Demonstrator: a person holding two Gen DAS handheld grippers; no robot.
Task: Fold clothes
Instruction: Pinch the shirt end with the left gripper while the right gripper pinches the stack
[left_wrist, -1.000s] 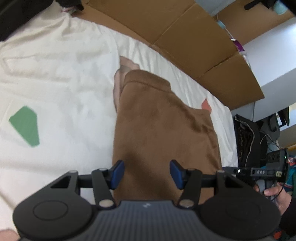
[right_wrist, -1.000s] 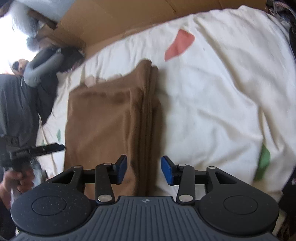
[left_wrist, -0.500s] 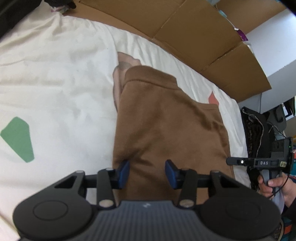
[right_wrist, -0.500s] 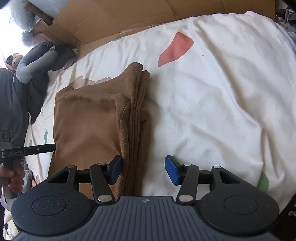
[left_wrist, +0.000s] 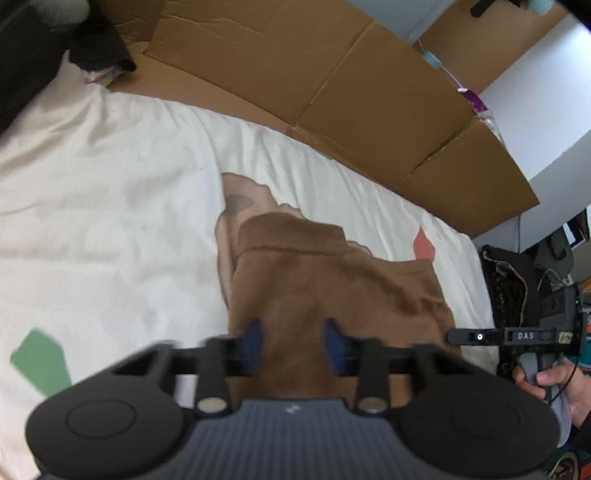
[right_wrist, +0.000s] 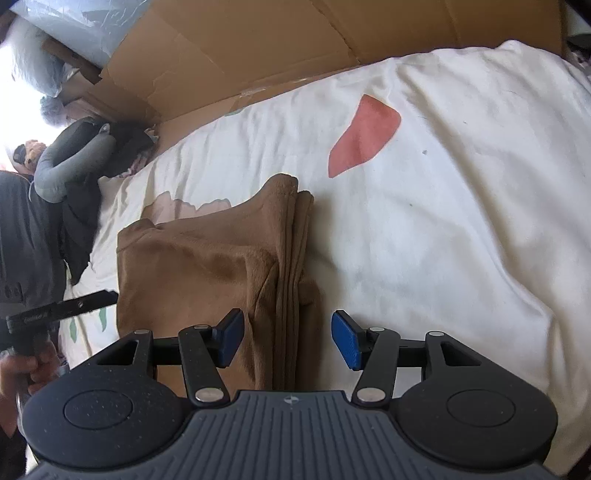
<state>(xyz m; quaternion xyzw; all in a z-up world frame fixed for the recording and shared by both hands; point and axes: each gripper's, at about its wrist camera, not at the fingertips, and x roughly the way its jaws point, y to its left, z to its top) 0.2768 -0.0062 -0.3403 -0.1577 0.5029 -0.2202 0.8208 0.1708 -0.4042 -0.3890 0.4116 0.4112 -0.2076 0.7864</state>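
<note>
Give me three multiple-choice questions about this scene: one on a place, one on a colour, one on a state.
1. The brown garment lies on: A cardboard; B a chair; C the white sheet.
2. The right gripper's pads are: A red; B blue; C green.
3. The right gripper's jaws stand: A open; B shut on the garment; C shut on nothing.
Answers: C, the sheet borders the garment; B, both pads look blue; A, a wide gap spans the garment's folded edge.
</note>
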